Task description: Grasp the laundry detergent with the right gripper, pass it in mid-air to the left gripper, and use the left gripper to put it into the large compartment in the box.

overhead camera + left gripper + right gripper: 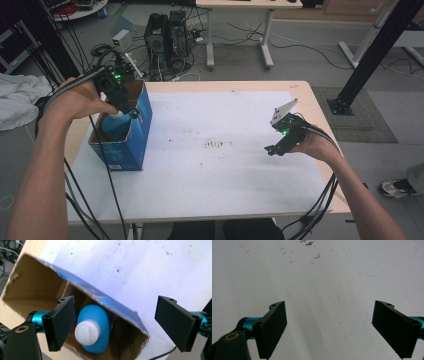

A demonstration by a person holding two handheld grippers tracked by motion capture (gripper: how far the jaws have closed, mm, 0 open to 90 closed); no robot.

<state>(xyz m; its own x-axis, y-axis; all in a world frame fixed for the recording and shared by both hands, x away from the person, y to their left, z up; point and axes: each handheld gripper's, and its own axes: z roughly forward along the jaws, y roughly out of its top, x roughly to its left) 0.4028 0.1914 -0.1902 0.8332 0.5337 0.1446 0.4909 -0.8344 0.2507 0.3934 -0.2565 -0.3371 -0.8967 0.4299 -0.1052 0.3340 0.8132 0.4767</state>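
Hovering at left of the high view, the left gripper (121, 102) is spreading its jaws over the bottle (93, 327) in the box (142, 127) (likely reaching next), while the right gripper (280, 142) is idling, jaws spread.

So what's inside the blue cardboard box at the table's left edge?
A light blue plastic bottle with a white ribbed cap stands in the blue cardboard box. The left gripper hovers open above it. The box walls hide the bottle's lower body and the box floor.

The table (220, 195) is viewed from above, facing forward. The white sheet (324, 277) and the box (32, 287) are seen close along the jaws.
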